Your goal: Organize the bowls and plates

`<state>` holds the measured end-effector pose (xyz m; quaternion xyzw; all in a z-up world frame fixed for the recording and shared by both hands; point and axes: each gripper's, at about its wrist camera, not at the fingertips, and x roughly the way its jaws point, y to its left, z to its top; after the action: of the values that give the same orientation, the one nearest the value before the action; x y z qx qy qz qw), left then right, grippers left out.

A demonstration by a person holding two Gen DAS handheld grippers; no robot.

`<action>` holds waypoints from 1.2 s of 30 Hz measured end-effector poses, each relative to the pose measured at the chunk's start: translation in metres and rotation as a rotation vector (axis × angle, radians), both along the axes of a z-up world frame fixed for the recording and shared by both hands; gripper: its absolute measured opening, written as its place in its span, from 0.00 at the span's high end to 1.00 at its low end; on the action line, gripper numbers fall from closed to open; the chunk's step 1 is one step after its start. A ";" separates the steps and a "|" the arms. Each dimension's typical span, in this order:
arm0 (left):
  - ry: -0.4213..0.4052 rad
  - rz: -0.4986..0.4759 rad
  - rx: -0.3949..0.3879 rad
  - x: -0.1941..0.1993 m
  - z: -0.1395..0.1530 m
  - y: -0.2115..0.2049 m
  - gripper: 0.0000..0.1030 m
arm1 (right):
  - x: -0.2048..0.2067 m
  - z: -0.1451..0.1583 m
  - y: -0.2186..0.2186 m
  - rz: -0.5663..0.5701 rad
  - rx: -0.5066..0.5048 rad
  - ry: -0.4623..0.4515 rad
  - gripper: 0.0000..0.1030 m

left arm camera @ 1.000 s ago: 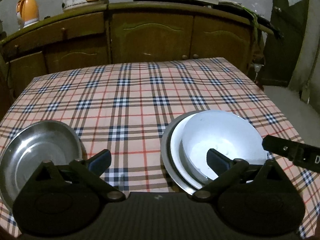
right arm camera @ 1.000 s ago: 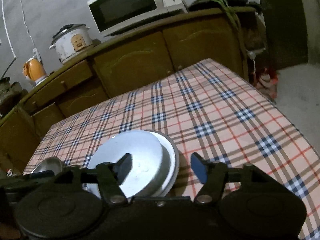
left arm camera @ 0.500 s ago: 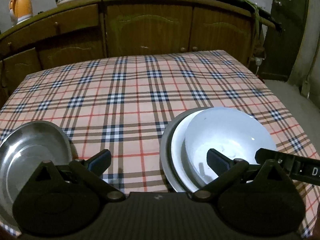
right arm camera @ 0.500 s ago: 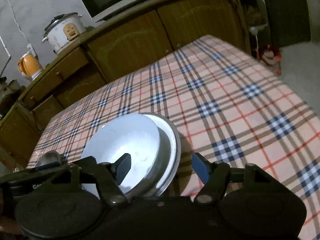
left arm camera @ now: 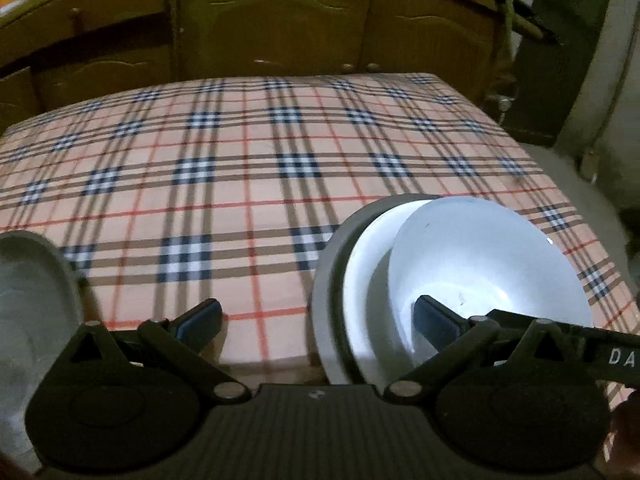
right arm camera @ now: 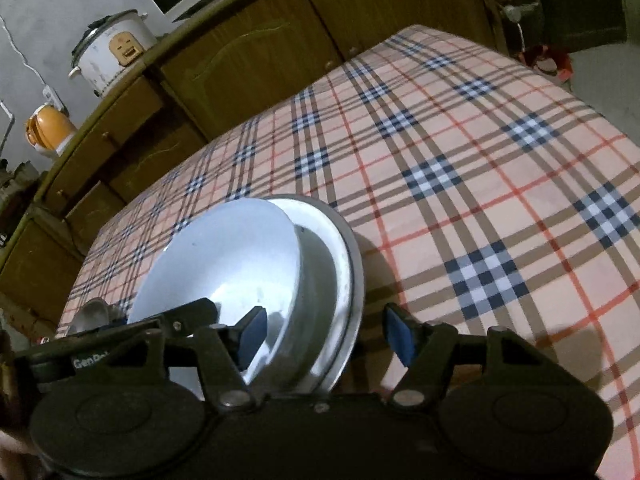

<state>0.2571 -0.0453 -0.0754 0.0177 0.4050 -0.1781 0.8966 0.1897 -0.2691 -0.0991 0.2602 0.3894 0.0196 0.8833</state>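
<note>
Tongs gaping wide on both sides, gripping nothing. Left tongs (left arm camera: pixel 316 318) hovering at desk (left arm camera: pixel 256 168) edge; right tongs (right arm camera: pixel 322 330) straddling rim of white bowl (right arm camera: pixel 224 256), stacked in plates (right arm camera: pixel 348 268). Steel bowl (left arm camera: pixel 28 292) sitting far left.

Shiny dishes on plaid cloth before my matt black grippers.
A glossy white bowl (left arm camera: pixel 488 264) sits in a polished metal plate (right arm camera: pixel 344 276); woven tablecloth (left arm camera: pixel 248 184), wooden cabinets (left arm camera: pixel 280 28) behind.

We find the bowl (left arm camera: pixel 488 264) nested in a plate (left arm camera: pixel 360 264) that sits on a wider plate (left arm camera: pixel 326 280), this stack on the tabletop (left arm camera: pixel 260 168) near its front edge. Left of the stack lies a separate dish (left arm camera: pixel 28 280). Behind the stack, beyond the tabletop, stands the cabinet (left arm camera: pixel 280 28).
</note>
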 end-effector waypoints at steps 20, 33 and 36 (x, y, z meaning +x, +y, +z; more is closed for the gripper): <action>-0.002 -0.106 -0.159 -0.004 0.004 -0.010 0.34 | -0.002 0.000 -0.003 0.031 0.103 -0.026 0.49; -0.075 -0.062 -0.172 -0.037 0.046 0.003 0.34 | -0.031 0.050 0.009 0.068 0.079 -0.109 0.49; -0.097 -0.049 -0.175 -0.048 0.057 0.007 0.34 | -0.039 0.063 0.014 0.083 0.074 -0.131 0.49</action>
<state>0.2089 -0.0379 -0.0187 -0.0423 0.3436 -0.2334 0.9087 0.1504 -0.2550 -0.0364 0.2746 0.3401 0.0876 0.8951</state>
